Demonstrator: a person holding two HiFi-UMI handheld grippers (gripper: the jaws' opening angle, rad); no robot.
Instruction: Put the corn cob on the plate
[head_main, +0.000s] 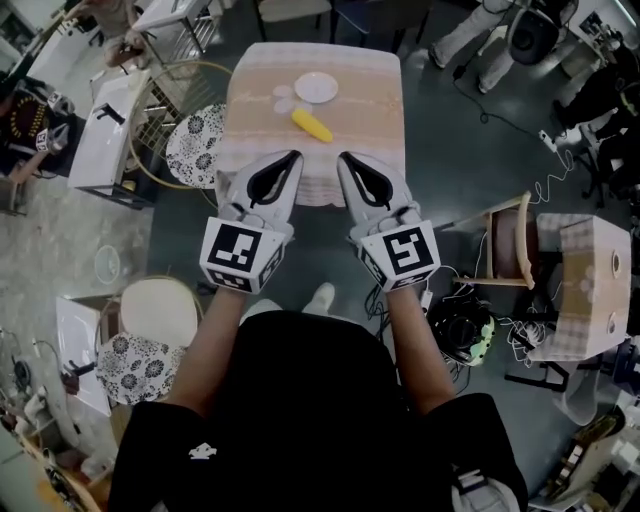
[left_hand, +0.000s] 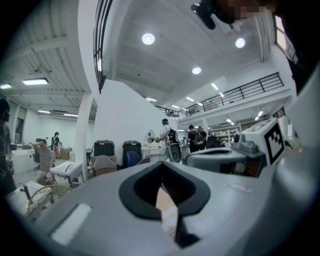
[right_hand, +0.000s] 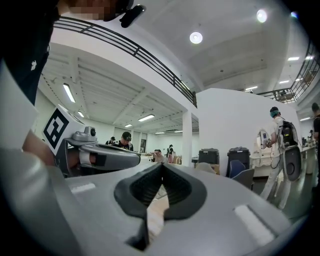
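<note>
- Corn cob (head_main: 312, 125) lies on the surface (head_main: 375, 100), near side of the plate (head_main: 316, 87).
- Left hand-held gripper (head_main: 292, 157) and right hand-held gripper (head_main: 345, 160) are short of the cob, jaws together, empty.

Corn cob (head_main: 312, 125): yellow.
Plate (head_main: 316, 87): white.
Tablecloth (head_main: 370, 100): beige, paler bands.
My left gripper (head_main: 297, 156): grey, black lining, black-and-white square markers.
My right gripper (head_main: 343, 158): the same.

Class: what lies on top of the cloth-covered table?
A white plate and, apart from it, a yellow corn cob. The cloth hides whatever is beneath it.
</note>
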